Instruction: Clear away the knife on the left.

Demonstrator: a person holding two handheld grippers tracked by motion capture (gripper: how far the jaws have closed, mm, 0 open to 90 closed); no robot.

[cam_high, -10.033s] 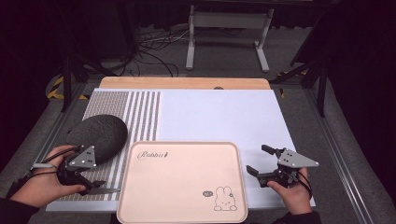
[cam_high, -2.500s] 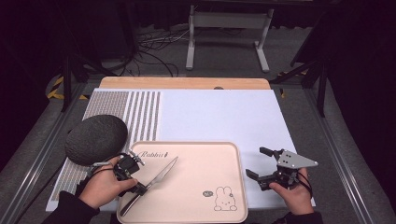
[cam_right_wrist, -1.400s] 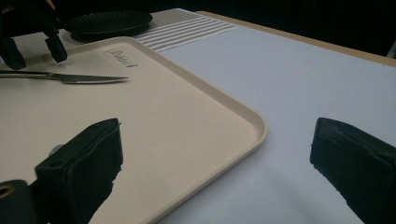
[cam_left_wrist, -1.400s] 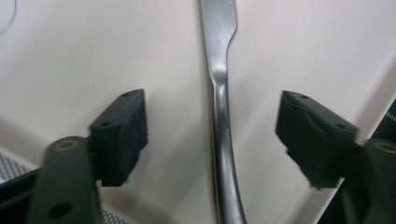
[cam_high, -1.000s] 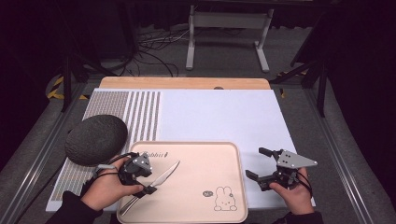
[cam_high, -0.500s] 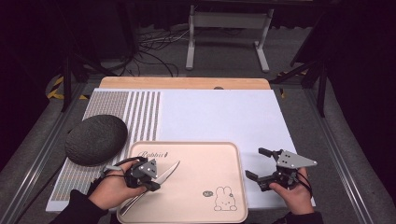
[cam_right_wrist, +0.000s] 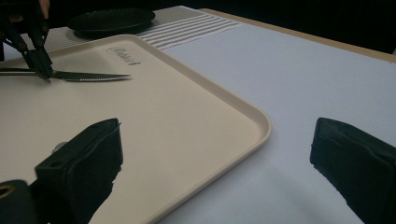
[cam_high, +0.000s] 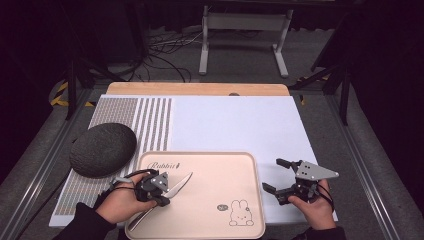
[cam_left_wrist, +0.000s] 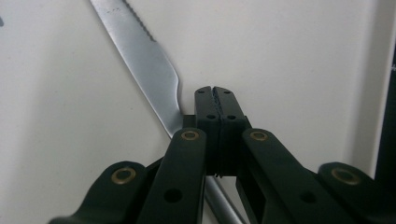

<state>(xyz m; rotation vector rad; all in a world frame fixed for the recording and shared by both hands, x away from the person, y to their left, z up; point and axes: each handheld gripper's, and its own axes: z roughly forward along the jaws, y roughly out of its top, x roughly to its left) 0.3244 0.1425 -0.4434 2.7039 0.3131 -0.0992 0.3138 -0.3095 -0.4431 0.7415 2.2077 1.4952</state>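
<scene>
While the steel knife (cam_left_wrist: 140, 56), its blade serrated near the tip, lay on the beige tray (cam_high: 220, 165), the left gripper (cam_high: 161, 187) pinched its handle; the right gripper (cam_high: 280, 176) rested spread beside the tray

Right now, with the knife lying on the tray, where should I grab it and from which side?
Grip the knife at the narrow neck where the blade meets the handle, coming straight down from above. It lies flat on the tray, so only its thin side edges offer a hold. The serrated blade tapers and would likely slip. The left gripper sits shut beside that neck.
</scene>
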